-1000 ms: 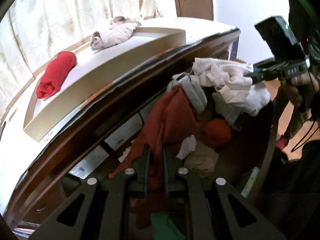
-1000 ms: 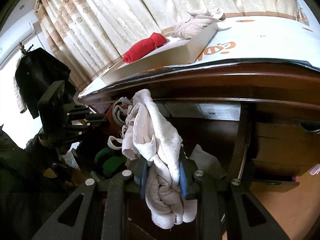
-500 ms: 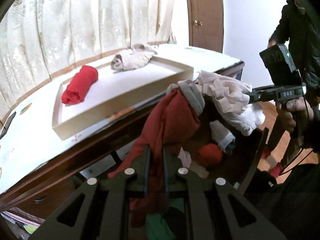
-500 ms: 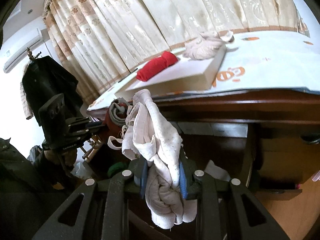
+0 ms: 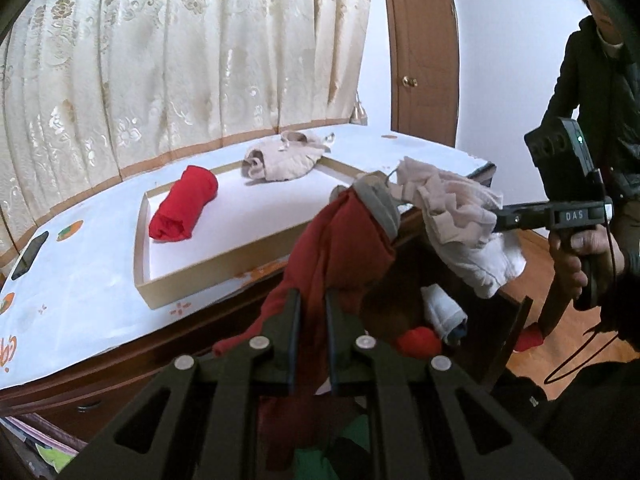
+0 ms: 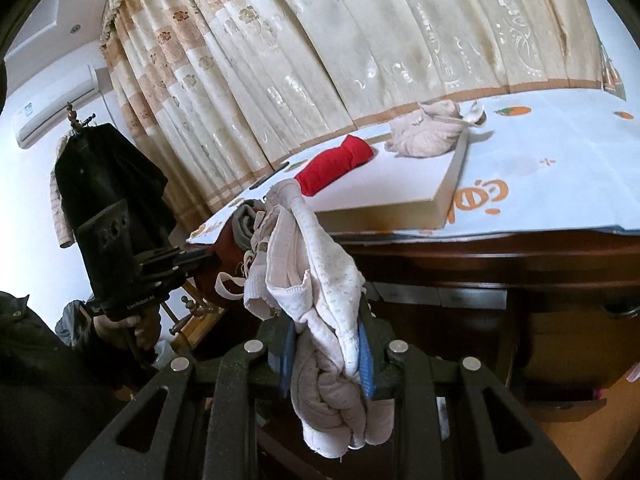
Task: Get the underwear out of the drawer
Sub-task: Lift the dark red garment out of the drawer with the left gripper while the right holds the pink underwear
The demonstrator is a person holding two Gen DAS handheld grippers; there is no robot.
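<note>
My left hand-held gripper [image 5: 312,332] is clamped nearly shut; my right hand-held gripper [image 6: 326,344] is pinched partway, both tilted downward.

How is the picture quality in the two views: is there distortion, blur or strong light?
Left wrist view: the fisheye bends the table edge and the door; corners are black; the wall beside the door is overexposed. Right wrist view: the curtain leans and curves; the wall at left glares white, so the dark coat loses detail. The pale underwear is sharp in this view.
</note>
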